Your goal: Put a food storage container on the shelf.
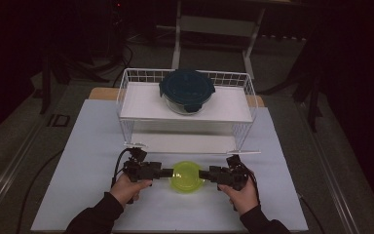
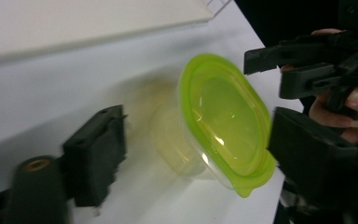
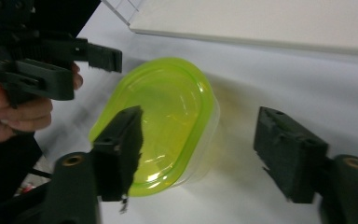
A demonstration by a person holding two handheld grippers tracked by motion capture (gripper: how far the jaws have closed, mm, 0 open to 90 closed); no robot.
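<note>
A clear tub with a lime-green lid [image 1: 187,176] rests on the white table mat between my two grippers. My left gripper [image 1: 168,172] points at it from the left and my right gripper [image 1: 205,174] from the right. In the left gripper view the tub [image 2: 223,116] lies between the wide-open jaws of the left gripper [image 2: 198,140]; one jaw meets the lid rim, the other stands apart. In the right gripper view the right gripper [image 3: 200,121] is open around the tub [image 3: 163,116], which sits nearer its left jaw.
A white wire rack [image 1: 126,97] with two shelves stands just behind the tub. A round glass container with a dark teal lid [image 1: 187,89] sits on its top shelf. The lower shelf [image 1: 175,143] is bare. Table edges lie close in front.
</note>
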